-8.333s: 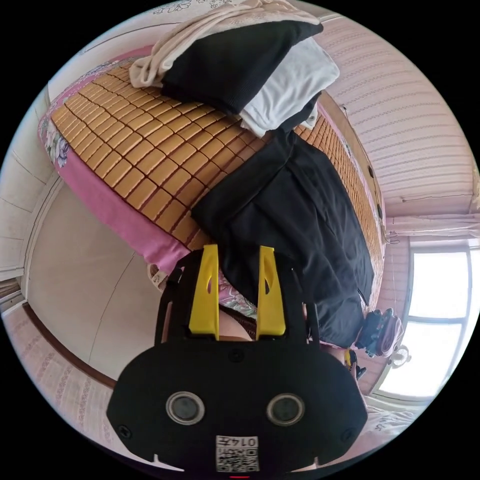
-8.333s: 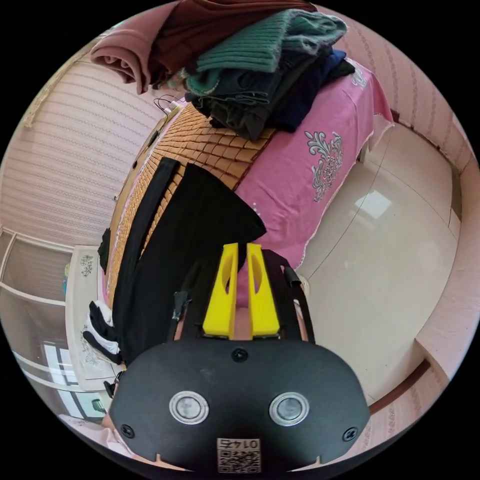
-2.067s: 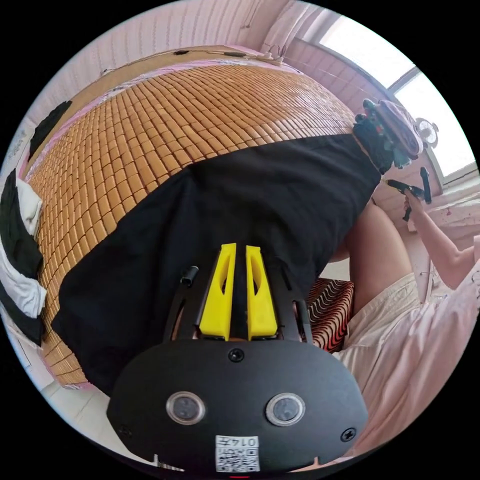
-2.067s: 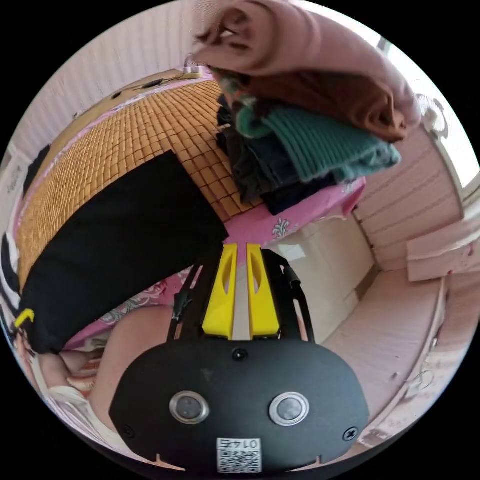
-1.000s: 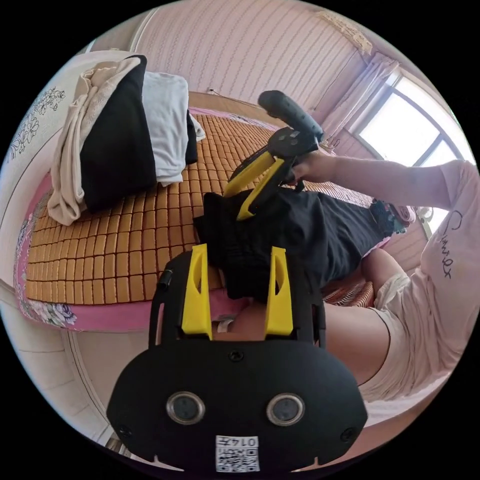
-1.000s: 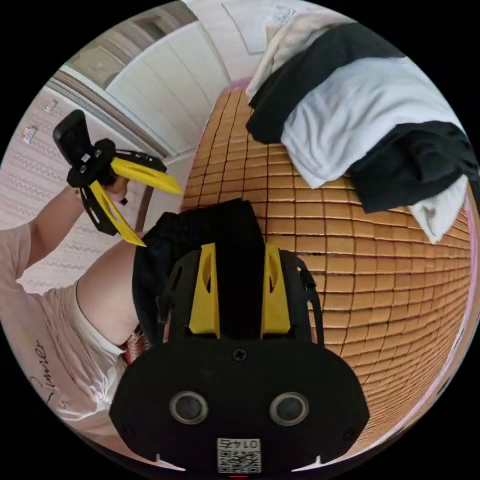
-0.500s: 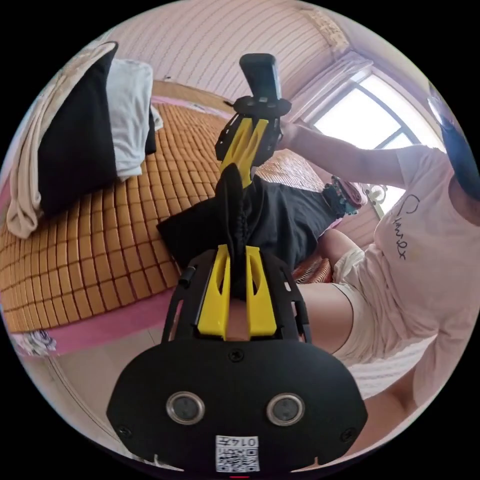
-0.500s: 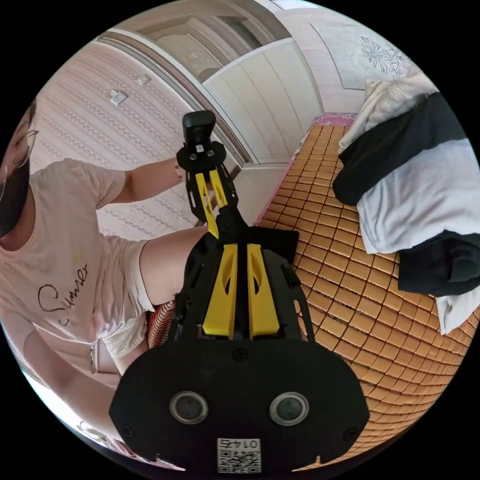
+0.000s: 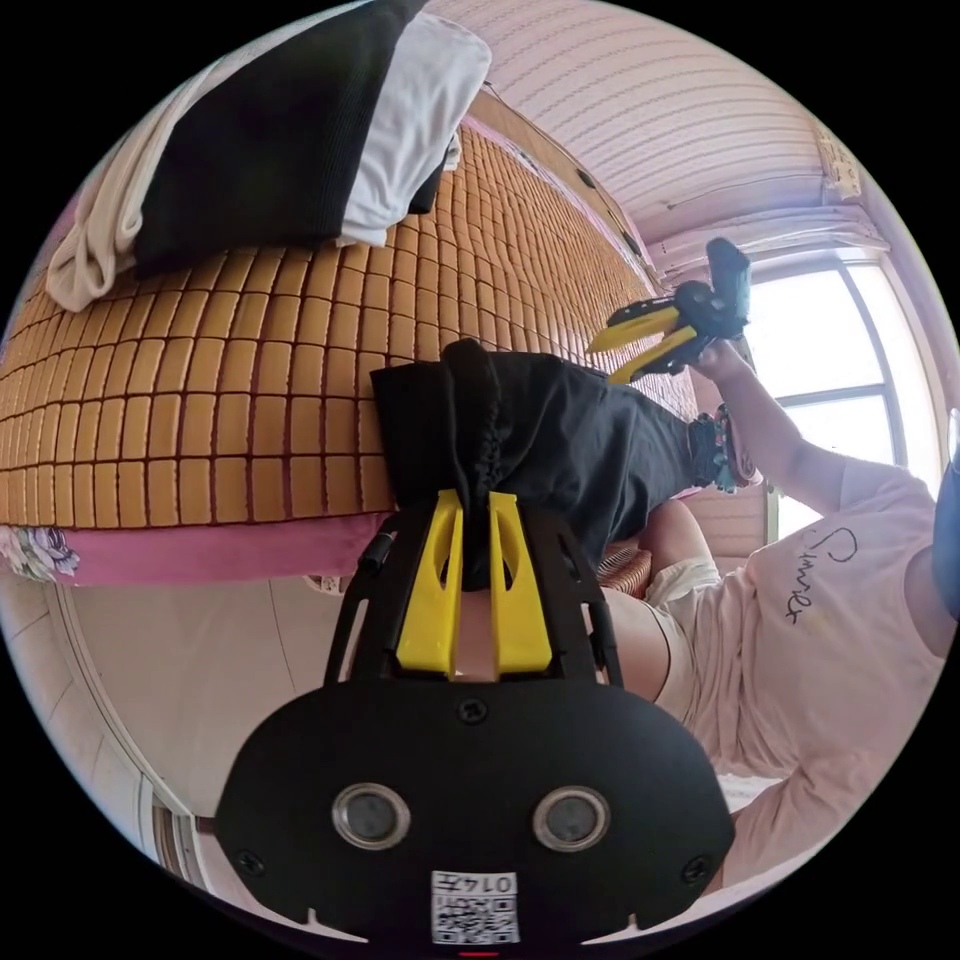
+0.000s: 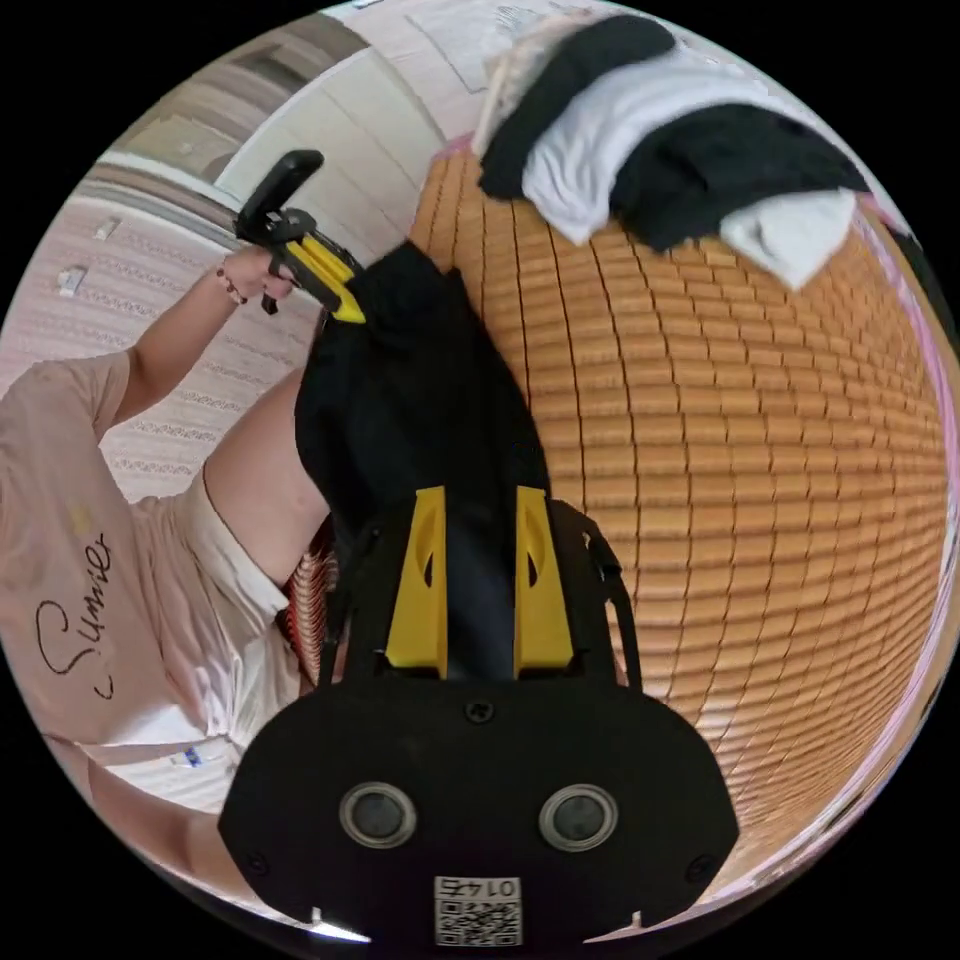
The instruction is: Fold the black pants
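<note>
Black pants bunch up in my left tongs, pinched tight and hiding the tips, while my right tongs stay open over them.

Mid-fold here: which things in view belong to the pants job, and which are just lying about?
Job:
- black pants, bunched waistband pinched in left tongs
- right tongs, open
- bamboo mat under them

Lying about:
- black-and-white clothes pile
- pink sheet

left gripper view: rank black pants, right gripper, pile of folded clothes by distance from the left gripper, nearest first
1. black pants: bunched edge clamped in the left gripper.
2. right gripper: open, raised over the pants' far end, toward the window.
3. pile of folded clothes: farther back on the mat.
</note>
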`<state>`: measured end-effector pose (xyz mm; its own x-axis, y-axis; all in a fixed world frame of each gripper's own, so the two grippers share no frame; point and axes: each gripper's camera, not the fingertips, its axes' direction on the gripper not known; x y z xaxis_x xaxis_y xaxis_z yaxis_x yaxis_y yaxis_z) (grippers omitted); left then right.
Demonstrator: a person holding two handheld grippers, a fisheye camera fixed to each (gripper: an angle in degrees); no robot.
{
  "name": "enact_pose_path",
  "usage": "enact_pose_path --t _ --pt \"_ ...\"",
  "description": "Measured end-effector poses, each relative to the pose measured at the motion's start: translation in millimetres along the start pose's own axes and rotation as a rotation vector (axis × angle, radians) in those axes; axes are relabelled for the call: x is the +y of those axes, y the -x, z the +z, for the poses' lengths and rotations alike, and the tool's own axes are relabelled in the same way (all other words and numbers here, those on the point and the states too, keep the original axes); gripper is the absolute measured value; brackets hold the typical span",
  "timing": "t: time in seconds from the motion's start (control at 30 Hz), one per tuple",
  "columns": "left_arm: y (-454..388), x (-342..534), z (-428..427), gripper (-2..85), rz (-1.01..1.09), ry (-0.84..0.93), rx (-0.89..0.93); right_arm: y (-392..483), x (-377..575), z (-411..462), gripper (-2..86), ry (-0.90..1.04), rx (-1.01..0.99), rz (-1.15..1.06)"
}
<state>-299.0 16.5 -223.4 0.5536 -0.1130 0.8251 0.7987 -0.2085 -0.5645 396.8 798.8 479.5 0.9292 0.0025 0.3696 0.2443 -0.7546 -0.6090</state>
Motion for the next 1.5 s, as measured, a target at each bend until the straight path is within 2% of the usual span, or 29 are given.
enact_pose_path --t 0.07,0.1,0.27,0.43,0.57,0.73,0.83,0.97,1.2,1.4,1.5 --pt "2 -3 1 4.4 -0.006 0.002 0.001 -3 14 16 4.7 0.123 0.021 0.010" --pt "2 -4 1 4.4 -0.009 0.001 0.001 -4 23 14 1.9 0.112 0.086 0.047" --pt "-8 -14 -3 4.5 0.008 -0.019 -0.066 -10 44 -25 0.4 -0.103 0.082 0.128" --pt "-8 -30 15 6.4 0.006 -0.010 -0.202 -17 46 0 0.0 -0.045 0.147 0.173" --pt "-1 -31 26 7.7 -0.057 -0.021 -0.164 -3 71 -12 -0.3 -0.080 0.266 0.235" --pt "-6 -23 31 6.6 -0.087 -0.090 -0.179 27 142 -27 -0.3 -0.138 0.319 0.334" --pt "-14 -26 41 6.3 -0.056 -0.130 -0.228 43 193 -14 -0.4 -0.049 0.355 0.421" --pt "-18 -39 57 5.4 -0.061 -0.128 -0.251 45 246 15 -0.4 0.094 0.544 0.535" --pt "-22 -66 77 5.1 -0.117 -0.151 -0.283 53 297 1 -0.4 -0.061 0.594 0.607" --pt "-48 -92 103 6.9 -0.084 -0.171 -0.457 67 356 -14 -0.4 -0.155 0.470 0.682" --pt "-72 -78 104 6.9 -0.048 -0.192 -0.537 101 403 -21 -0.4 -0.255 0.481 0.729"
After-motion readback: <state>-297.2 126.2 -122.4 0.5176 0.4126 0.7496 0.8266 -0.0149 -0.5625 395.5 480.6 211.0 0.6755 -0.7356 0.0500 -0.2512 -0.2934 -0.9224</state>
